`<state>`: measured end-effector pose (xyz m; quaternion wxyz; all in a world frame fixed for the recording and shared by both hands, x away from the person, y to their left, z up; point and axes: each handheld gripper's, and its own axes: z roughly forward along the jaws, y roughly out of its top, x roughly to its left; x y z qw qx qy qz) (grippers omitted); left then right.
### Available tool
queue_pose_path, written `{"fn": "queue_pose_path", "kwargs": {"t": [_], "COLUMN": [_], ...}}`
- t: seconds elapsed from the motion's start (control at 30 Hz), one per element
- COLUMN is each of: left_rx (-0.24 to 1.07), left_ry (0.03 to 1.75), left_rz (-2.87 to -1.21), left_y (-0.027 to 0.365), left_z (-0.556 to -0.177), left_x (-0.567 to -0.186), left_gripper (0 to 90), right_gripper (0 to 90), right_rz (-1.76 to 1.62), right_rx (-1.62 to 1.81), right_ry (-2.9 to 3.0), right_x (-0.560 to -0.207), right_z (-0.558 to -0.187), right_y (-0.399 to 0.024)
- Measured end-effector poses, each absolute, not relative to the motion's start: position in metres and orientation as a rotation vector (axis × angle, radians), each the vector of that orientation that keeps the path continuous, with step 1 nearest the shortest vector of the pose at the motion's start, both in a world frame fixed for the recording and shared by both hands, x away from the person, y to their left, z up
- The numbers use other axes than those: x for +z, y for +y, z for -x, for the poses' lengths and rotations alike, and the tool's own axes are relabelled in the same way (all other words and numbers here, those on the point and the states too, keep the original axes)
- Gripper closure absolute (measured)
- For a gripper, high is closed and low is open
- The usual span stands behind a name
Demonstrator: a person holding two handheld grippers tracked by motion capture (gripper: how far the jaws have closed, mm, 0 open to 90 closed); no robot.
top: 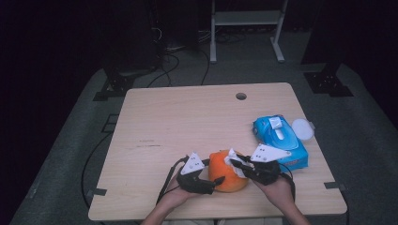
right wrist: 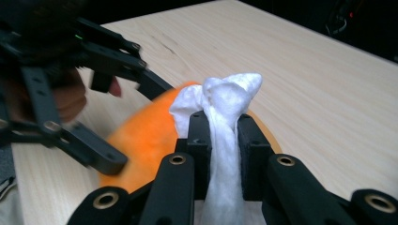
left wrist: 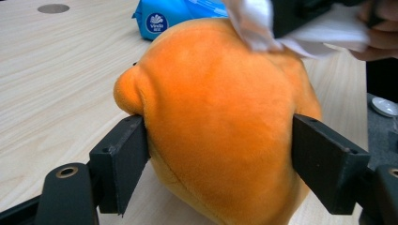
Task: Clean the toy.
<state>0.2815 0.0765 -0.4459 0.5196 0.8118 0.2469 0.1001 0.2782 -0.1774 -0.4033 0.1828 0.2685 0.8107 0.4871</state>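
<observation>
The orange plush toy (left wrist: pixel 220 126) is being clamped by the left hand-held gripper (left wrist: pixel 220 159); the tissue (right wrist: pixel 225 140), being pinched by the right hand-held gripper (right wrist: pixel 220 154), is likely being risked to tearing while being rubbed.

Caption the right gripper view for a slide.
Right tongs pinch a white tissue against an orange plush toy held by the left tongs.

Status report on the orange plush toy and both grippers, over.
Left gripper clamped on orange plush toy. Right gripper shut on white tissue, tissue against the toy's top. Nothing in the way.
</observation>
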Motion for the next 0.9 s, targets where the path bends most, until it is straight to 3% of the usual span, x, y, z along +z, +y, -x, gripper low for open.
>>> {"fn": "queue_pose_path", "kwargs": {"t": [0.13,0.23,0.27,0.3,0.43,0.7,0.8,0.9], "left_rx": [0.314,0.333,0.335,0.354,0.320,0.312,0.347,0.376], "left_ry": [0.583,0.546,0.513,0.496,0.512,0.485,0.455,0.432], "left_rz": [-1.896,-1.894,-1.930,-1.945,-1.940,-1.968,-1.959,-1.985], "left_y": [0.082,0.083,0.081,0.080,0.081,0.083,0.080,0.076], "left_z": [-0.284,-0.284,-0.282,-0.279,-0.282,-0.282,-0.281,-0.279], "left_x": [-0.437,-0.435,-0.437,-0.440,-0.440,-0.443,-0.440,-0.443], "left_gripper": [9.2,8.3,9.9,18.5,22.4,22.5,16.9,16.8], "right_gripper": [77.5,77.6,77.6,77.6,77.7,77.7,77.6,77.4], "right_rz": [-0.740,-0.639,-0.619,-0.604,-0.670,-0.781,-0.804,-0.757], "right_rx": [1.416,1.437,1.419,1.391,1.380,1.360,1.389,1.463], "right_ry": [2.329,2.393,2.393,2.387,2.359,2.297,2.297,2.322], "right_x": [-0.410,-0.413,-0.414,-0.413,-0.413,-0.415,-0.416,-0.415], "right_z": [-0.279,-0.269,-0.268,-0.266,-0.271,-0.277,-0.277,-0.271], "right_y": [-0.174,-0.154,-0.150,-0.146,-0.151,-0.166,-0.164,-0.157]}}
